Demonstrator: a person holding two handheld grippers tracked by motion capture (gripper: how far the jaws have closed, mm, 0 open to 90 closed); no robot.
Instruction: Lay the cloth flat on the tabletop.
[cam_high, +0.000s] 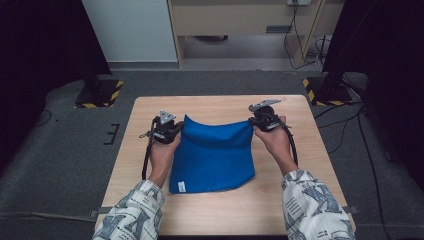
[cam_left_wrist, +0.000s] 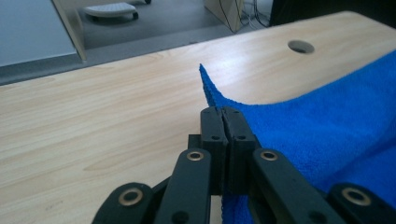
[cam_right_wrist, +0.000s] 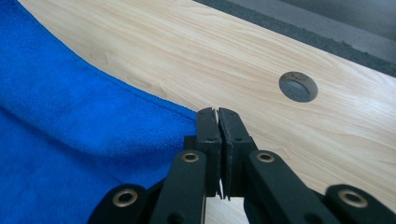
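Both far corners of the blue towel (cam_high: 212, 155) pinched: left hand-held gripper (cam_high: 172, 129) and right hand-held gripper (cam_high: 257, 121) clamped tight on them. Towel's on the worktop (cam_high: 295, 107), far edge lifted and sagging between. Looks mid-fold; laying over and releasing still to do.

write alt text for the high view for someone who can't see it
A person's two hands each hold a gripper, the left gripper and the right gripper, with jaws shut on the far corners of a blue cloth spread on a wooden table. The cloth's far edge sags between them, and patterned sleeves enter from the bottom.
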